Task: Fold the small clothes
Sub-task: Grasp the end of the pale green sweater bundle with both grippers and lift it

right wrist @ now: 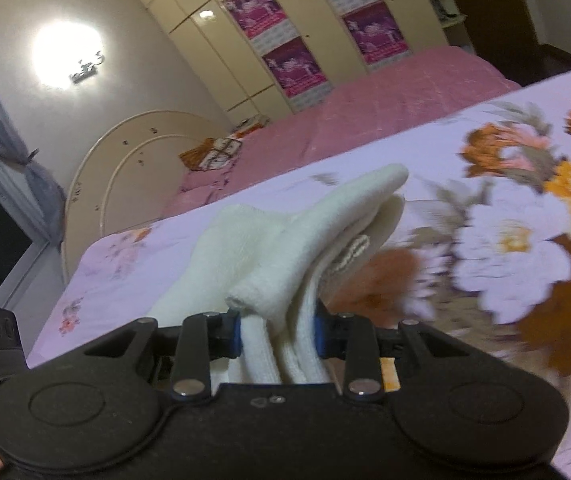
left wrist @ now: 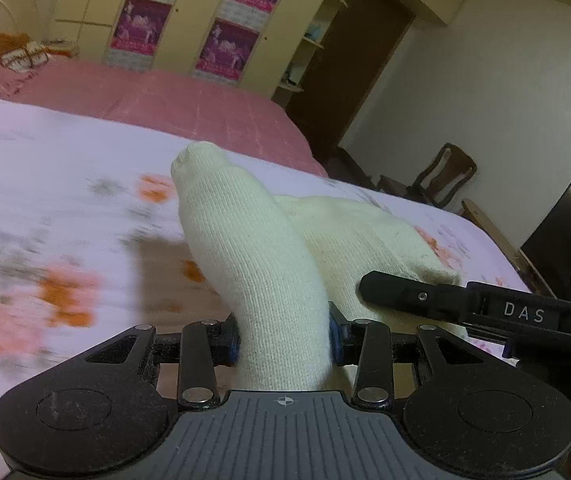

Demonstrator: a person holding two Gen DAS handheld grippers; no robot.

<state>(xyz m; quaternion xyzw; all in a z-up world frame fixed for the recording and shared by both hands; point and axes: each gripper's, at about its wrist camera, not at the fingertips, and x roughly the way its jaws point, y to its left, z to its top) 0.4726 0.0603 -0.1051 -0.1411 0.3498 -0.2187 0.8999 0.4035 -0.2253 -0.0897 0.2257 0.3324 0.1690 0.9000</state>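
Where right-wrist sees, wall lamp [right wrist: 67, 54].

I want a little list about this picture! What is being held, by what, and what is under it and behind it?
thing held: cream knitted socks
left gripper: shut on one end of the socks
right gripper: shut on bunched layers of the socks
where the socks are: lifted above the bed, not lying flat
underneath: flowered sheet
further back: pink bedspread
behind the bed: cream wardrobe with purple posters
at the side: wooden chair
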